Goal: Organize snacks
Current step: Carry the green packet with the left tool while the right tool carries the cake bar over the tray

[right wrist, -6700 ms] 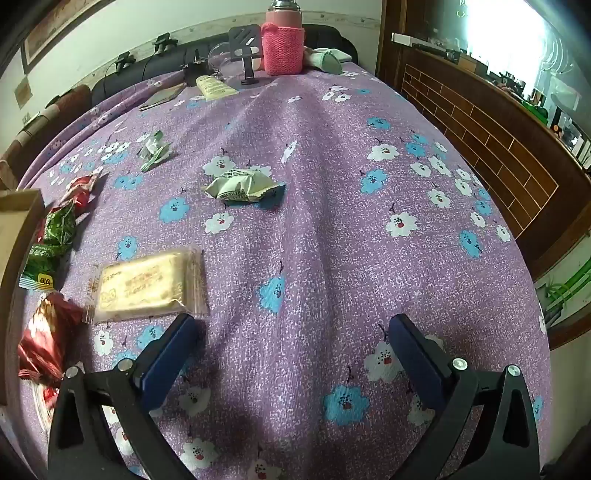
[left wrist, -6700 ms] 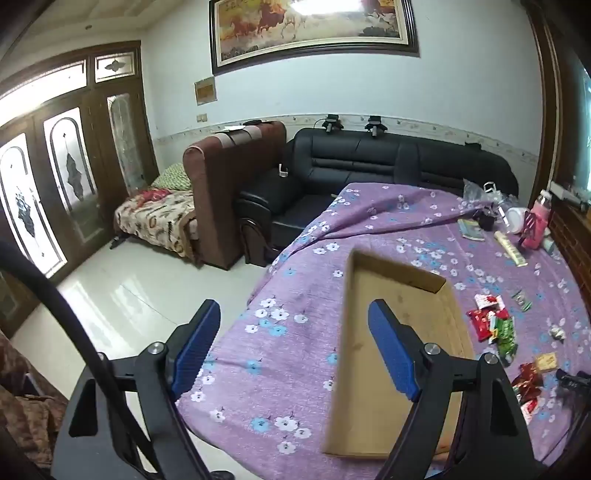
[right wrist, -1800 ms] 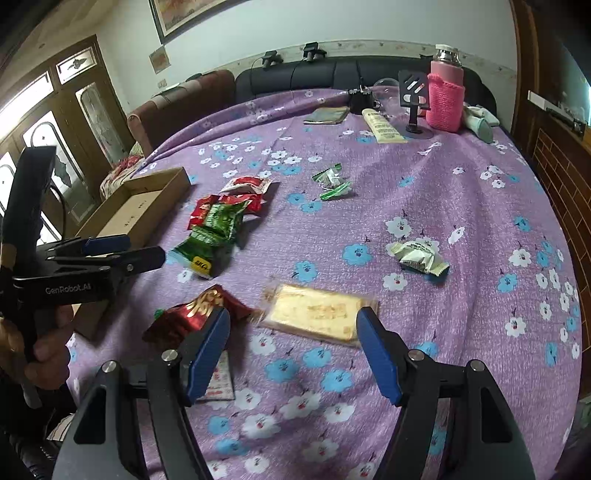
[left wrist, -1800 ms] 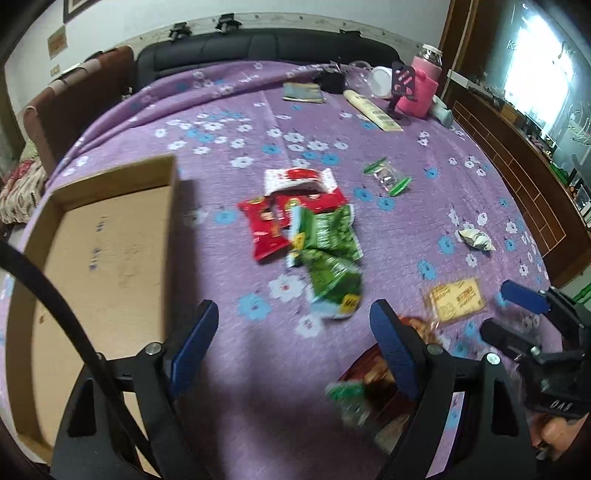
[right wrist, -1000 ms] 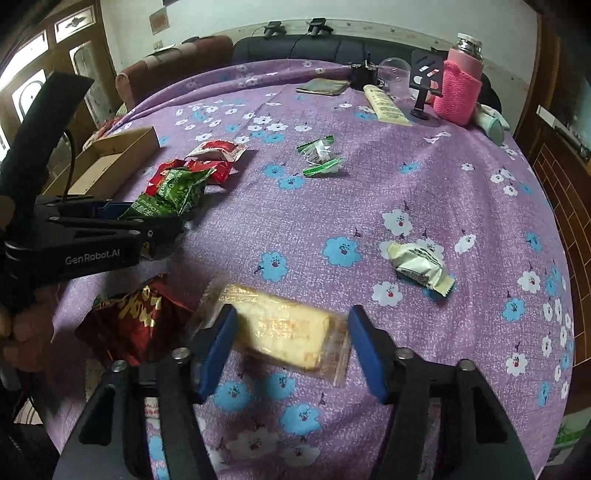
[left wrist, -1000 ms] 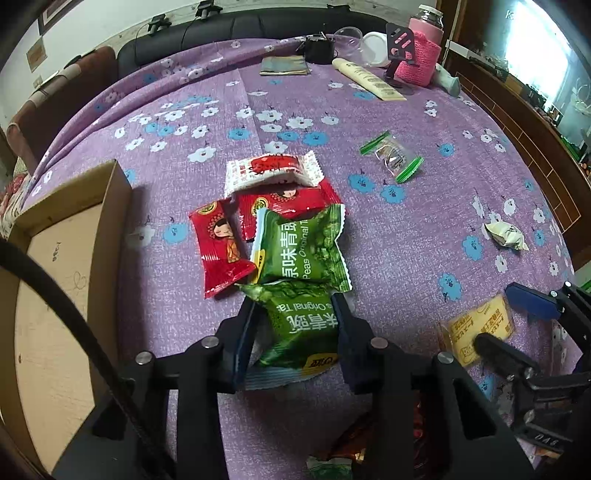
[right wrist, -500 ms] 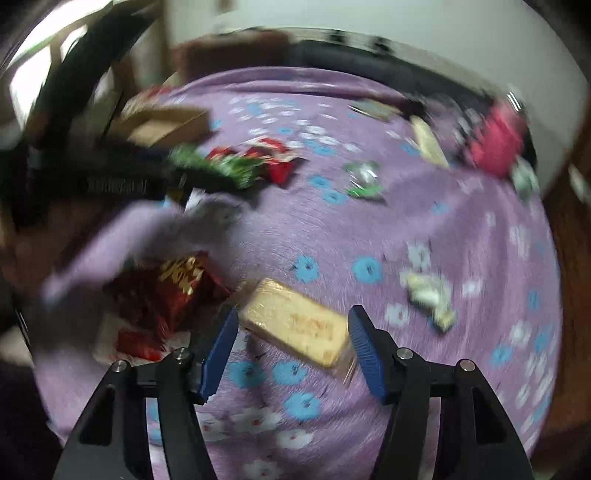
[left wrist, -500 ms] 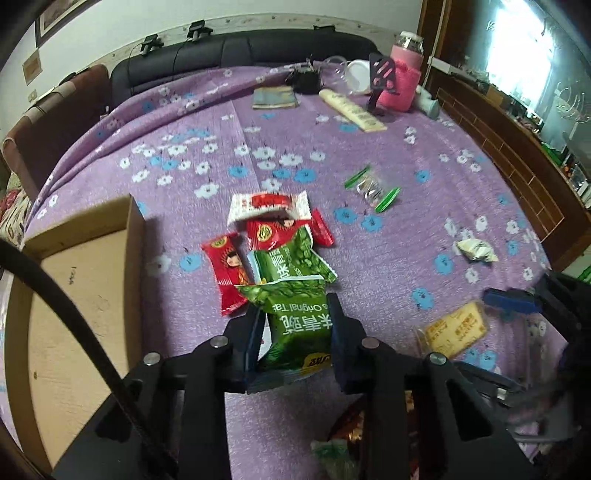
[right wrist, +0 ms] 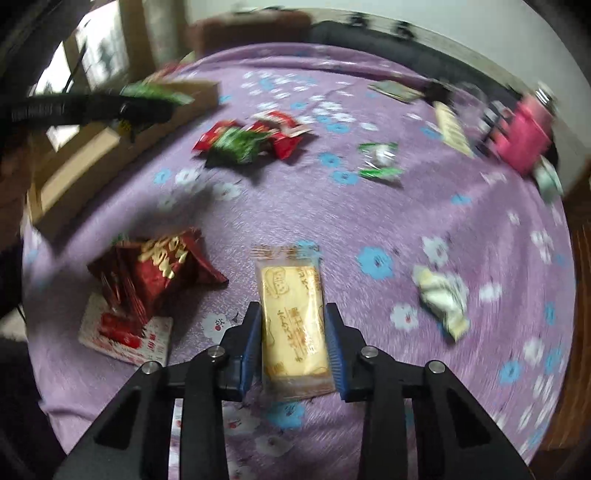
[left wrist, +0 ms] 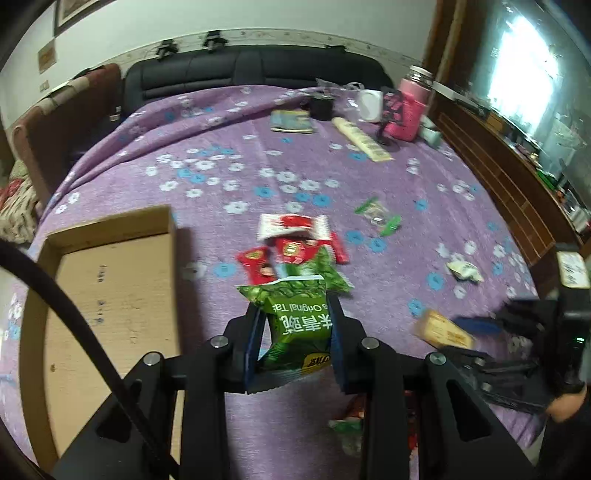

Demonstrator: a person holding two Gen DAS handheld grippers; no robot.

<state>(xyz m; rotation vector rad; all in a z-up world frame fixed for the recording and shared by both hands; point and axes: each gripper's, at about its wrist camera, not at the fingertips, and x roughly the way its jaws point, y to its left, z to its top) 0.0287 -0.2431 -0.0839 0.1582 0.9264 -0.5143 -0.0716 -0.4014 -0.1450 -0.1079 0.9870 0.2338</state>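
A purple cloth [left wrist: 229, 147] printed with blue and white flowers covers the desk. At its left edge lies an open cardboard box [left wrist: 110, 295], shallow and bare inside. Beyond it stand a brown armchair [left wrist: 70, 122] and a black leather sofa [left wrist: 255, 74] against a pale wall, with a framed picture [left wrist: 77, 14] high up.

The left claw [left wrist: 295, 343] is clamped on a green pea packet [left wrist: 299, 325], held clear of the cloth just right of the box. Behind it a heap of snacks [left wrist: 295, 247] lies mid-desk: red packets, a white-and-red one and another green one, overlapping. Right of that sits a clear wrapper with green ends [left wrist: 378, 218], apart from the heap, and further right a crumpled pale wrapper [left wrist: 463, 271].

At the far edge are a small book [left wrist: 291, 122], a long cream tube [left wrist: 364, 140], a white mug [left wrist: 369, 105] and a pink-sleeved bottle [left wrist: 408, 114]. Dark wood panelling [left wrist: 509, 177] and a bright window [left wrist: 517, 62] close the right side.

The right claw [right wrist: 293, 350] is closing, its blue pads against the sides of a yellow biscuit packet [right wrist: 291, 321] whose far end seems to rest on the cloth. Left of it lie a dark red foil bag [right wrist: 159, 269] and, beneath that, a flat white-and-red packet [right wrist: 125, 338].
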